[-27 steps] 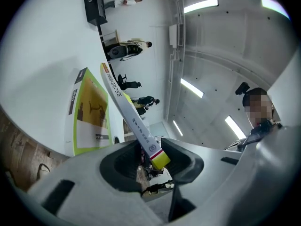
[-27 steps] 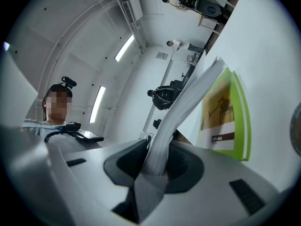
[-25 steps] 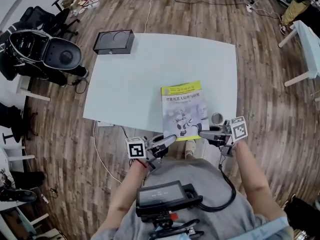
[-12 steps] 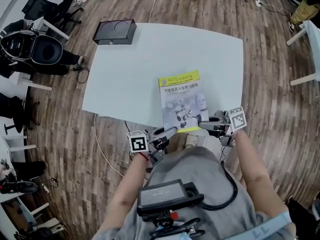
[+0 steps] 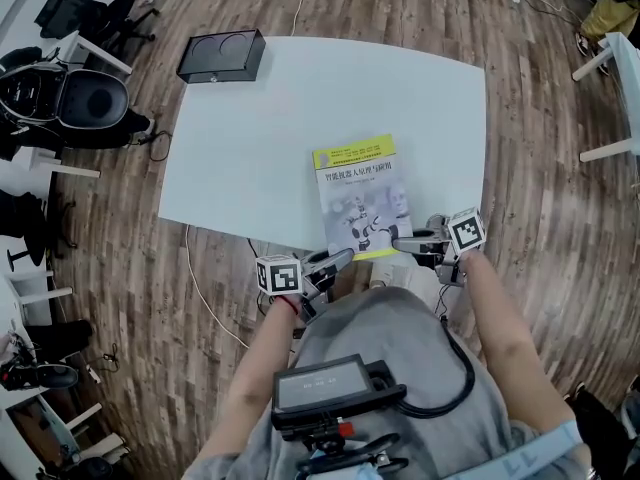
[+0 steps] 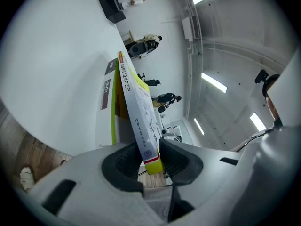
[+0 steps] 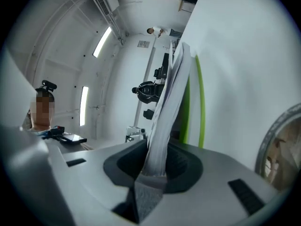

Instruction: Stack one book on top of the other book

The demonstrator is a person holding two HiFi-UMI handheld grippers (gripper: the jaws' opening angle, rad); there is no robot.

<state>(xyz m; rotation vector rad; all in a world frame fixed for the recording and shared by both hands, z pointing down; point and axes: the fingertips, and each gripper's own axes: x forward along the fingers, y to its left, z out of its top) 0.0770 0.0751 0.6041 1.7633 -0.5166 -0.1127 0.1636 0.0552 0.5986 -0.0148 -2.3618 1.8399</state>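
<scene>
Brightness: bright, even indoor light in all three views
Source: long ceiling strip lights (image 6: 214, 83) glow in the left gripper view, and more of them in the right gripper view
Glare: the white table (image 5: 300, 98) reads pale and nearly washed out in both gripper views; the strip lights clip to pure white
Shadows: faint and soft on the table in the head view; a dark wedge of shade between the upper book (image 6: 138, 112) and the lower book (image 6: 104, 121)
Distortion: strong fisheye; table edges bow, and black corners frame both gripper views
Focus: head view crisp; the nearest parts at the bottom of both gripper views are soft
</scene>
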